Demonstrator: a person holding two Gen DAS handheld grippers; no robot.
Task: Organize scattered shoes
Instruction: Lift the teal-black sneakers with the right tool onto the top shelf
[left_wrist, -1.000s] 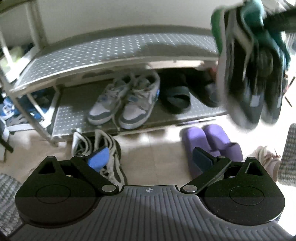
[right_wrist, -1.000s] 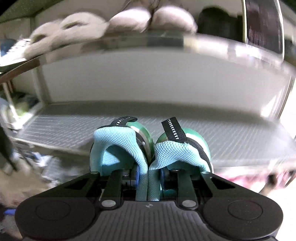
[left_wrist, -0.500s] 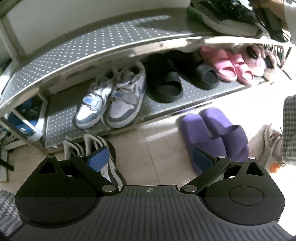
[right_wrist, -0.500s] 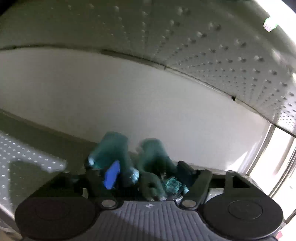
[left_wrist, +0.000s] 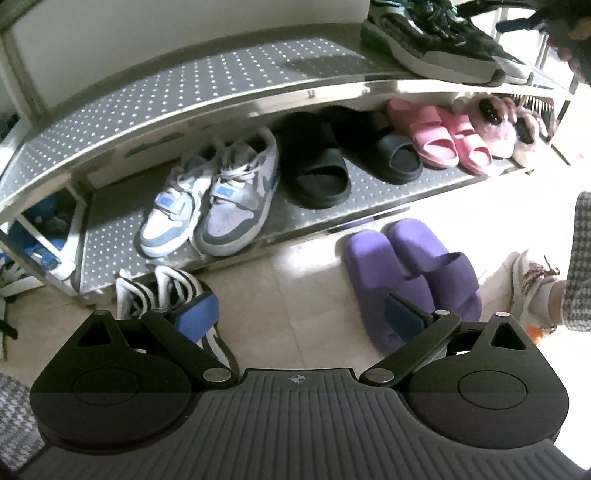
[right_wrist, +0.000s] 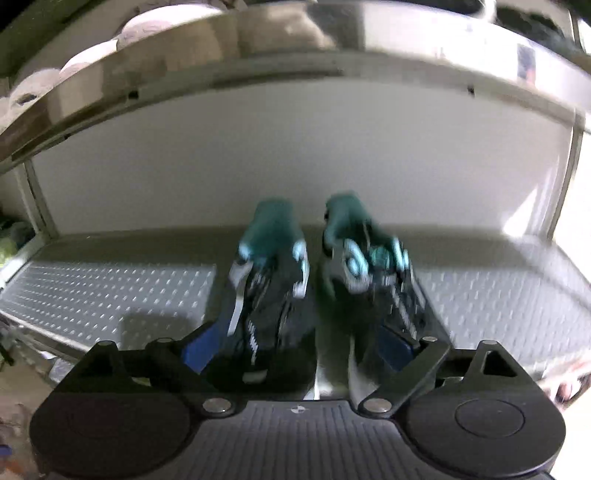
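Note:
A pair of black and teal sneakers (right_wrist: 317, 280) stands on the middle perforated metal shelf (right_wrist: 110, 280), toes toward the back wall; it also shows at the top right of the left wrist view (left_wrist: 436, 40). My right gripper (right_wrist: 299, 343) is open, its blue pads on either side of the pair's heels. My left gripper (left_wrist: 301, 317) is open and empty above the floor. Purple slides (left_wrist: 406, 273) lie on the floor just beyond its right finger. Black and white sneakers (left_wrist: 166, 291) lie on the floor by its left finger.
The lower shelf (left_wrist: 110, 236) holds blue and white sneakers (left_wrist: 214, 199), black slides (left_wrist: 332, 162), pink slides (left_wrist: 439, 136) and fluffy pink slippers (left_wrist: 506, 125). A white shoe (left_wrist: 532, 280) is at the right. The upper shelf edge (right_wrist: 258, 62) carries pale fluffy slippers.
The right gripper carried the teal sneakers onto the middle shelf, set them down and opened. The left gripper stayed open while its view shifted right along the rack.

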